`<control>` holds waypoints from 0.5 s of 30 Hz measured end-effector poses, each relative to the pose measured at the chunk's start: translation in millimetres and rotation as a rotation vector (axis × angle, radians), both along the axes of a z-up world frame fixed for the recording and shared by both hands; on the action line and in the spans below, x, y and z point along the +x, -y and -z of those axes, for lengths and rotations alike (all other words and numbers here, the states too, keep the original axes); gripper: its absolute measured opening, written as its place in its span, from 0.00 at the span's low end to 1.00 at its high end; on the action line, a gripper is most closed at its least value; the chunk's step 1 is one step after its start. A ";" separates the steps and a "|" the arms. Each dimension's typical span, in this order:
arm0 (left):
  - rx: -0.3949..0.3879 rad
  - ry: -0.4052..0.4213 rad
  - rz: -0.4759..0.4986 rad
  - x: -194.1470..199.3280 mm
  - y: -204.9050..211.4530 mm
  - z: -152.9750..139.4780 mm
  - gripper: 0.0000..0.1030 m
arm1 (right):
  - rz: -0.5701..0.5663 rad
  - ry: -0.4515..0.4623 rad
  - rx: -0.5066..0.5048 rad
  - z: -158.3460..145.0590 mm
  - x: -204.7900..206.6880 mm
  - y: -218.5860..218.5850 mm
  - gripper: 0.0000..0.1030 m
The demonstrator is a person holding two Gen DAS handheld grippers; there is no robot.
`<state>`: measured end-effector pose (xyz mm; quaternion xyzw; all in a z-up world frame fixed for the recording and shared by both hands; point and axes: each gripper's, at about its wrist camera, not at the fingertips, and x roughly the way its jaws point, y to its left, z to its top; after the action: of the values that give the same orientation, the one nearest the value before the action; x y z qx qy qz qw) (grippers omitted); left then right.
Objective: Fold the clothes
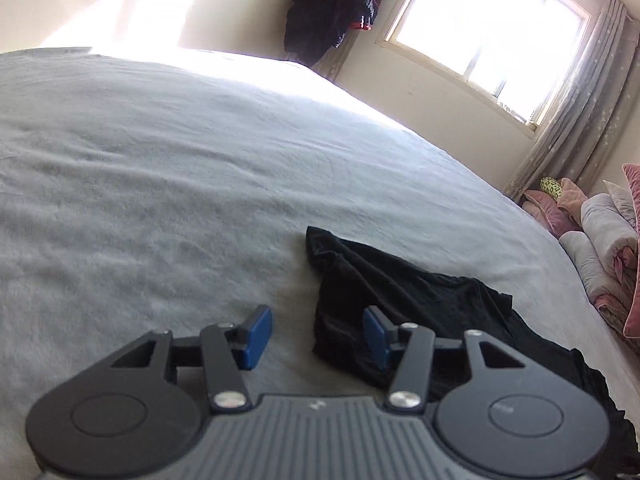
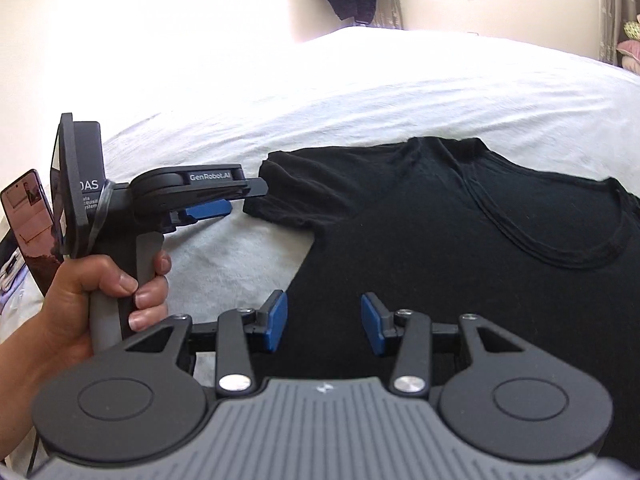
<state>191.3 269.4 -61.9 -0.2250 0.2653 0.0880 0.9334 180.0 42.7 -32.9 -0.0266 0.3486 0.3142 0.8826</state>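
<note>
A black T-shirt (image 2: 460, 248) lies flat on the bed with its neckline to the right and one short sleeve (image 2: 288, 188) spread to the left. My right gripper (image 2: 324, 322) is open and empty, just above the shirt's body near its left edge. My left gripper (image 1: 318, 334) is open and empty, right at the sleeve (image 1: 360, 280), one blue pad over the bedsheet and the other over black cloth. The left gripper also shows in the right wrist view (image 2: 236, 200), held by a hand, its tips at the sleeve's end.
The bed (image 1: 160, 180) has a pale grey fleecy cover. Pink and grey pillows and bedding (image 1: 600, 240) are piled at its right end. Dark clothes (image 1: 336, 4) hang in the far corner beside a window (image 1: 488, 36). A phone (image 2: 28, 208) stands at the left.
</note>
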 end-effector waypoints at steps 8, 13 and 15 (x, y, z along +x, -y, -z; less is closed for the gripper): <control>0.058 -0.020 -0.083 -2.7 -4.0 -0.4 0.00 | -0.109 0.150 -0.161 26.7 36.9 -47.9 0.30; 0.104 -0.039 -0.132 -11.4 -12.2 -4.6 0.00 | -0.082 0.123 -0.105 25.0 39.9 -41.3 0.05; 0.104 -0.039 -0.136 -15.1 -18.6 -8.0 0.00 | -0.078 0.092 -0.052 22.6 40.4 -35.3 0.05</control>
<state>176.2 288.0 -53.9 -0.1919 0.2625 0.1695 0.9304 220.5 78.0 -55.5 -0.0772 0.3145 0.3377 0.8838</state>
